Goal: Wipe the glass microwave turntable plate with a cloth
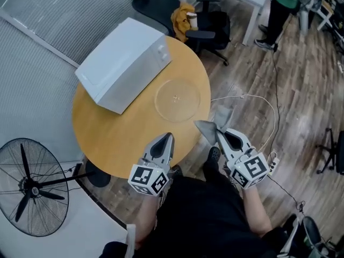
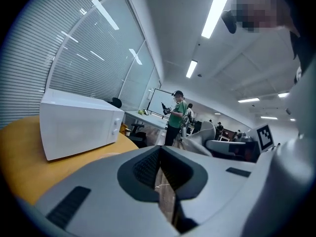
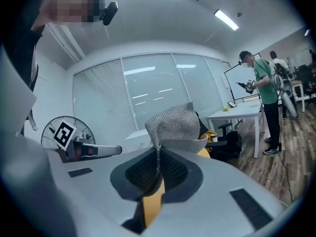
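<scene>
Glass plate [image 1: 177, 98] barely shows (faint outline only); right gripper [image 1: 219, 135] pinches cloth [image 1: 206, 128].

Head view: bright, even indoor light, sharp throughout. Shadows are soft, e.g. beside the microwave [image 1: 124, 63] on the table [image 1: 107, 138]. The glass plate [image 1: 177, 98] is low-contrast, w/ a faint sheen at the rim. Both gripper views: strong fisheye, dark vignette in the corners, lines bent near the edges. Ceiling strip lights [image 2: 217, 9] are blown out at top centre and reflect as streaks in the windows [image 2: 94, 58]. The cloth [image 3: 173, 125] weave is crisp; the background is slightly soft.
</scene>
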Motion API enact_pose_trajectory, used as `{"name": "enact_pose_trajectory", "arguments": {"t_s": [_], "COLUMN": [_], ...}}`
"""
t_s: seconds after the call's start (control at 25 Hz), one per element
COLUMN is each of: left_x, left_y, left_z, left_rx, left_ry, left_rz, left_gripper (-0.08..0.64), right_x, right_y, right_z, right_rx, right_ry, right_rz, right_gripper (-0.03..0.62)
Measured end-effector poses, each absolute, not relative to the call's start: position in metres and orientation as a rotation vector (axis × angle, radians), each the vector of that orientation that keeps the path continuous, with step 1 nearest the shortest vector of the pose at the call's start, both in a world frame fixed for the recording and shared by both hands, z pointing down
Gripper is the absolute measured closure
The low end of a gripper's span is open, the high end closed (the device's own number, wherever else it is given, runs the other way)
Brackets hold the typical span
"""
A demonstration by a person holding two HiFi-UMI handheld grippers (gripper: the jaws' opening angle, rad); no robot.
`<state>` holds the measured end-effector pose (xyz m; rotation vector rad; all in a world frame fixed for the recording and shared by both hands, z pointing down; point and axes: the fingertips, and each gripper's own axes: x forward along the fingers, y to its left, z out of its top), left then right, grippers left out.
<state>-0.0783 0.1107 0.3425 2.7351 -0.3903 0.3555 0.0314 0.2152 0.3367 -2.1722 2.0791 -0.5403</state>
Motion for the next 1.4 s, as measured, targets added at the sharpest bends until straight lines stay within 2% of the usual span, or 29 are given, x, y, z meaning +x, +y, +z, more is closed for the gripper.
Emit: {"name": "enact_pose_trajectory", "arguments": {"t_s": [0.24, 0.48, 1.4], "left_x": [-0.037, -0.03, -0.077], "left_y": [0.129, 0.135, 0.038], "left_z": [0.354, 0.37, 0.473], "left_rx": [2.693, 2.625, 2.312], "left_ry": [-0.513, -0.644, -0.939], "left_rz": [0.379, 0.403, 0.445], "left_gripper": [0.563, 0.563, 0.563], "right_x": [0.069, 0.076, 0.039], "right_y": [0.212, 0.203, 0.09], "right_z": [0.348, 0.358, 0.411], "right_rx": [-2.037, -1.9, -1.76], "right_ry": [2.209, 2.366, 2.808], "right_rz": [-0.589, -0.624, -0.696], "right_gripper": [0.571, 0.571, 0.571]}}
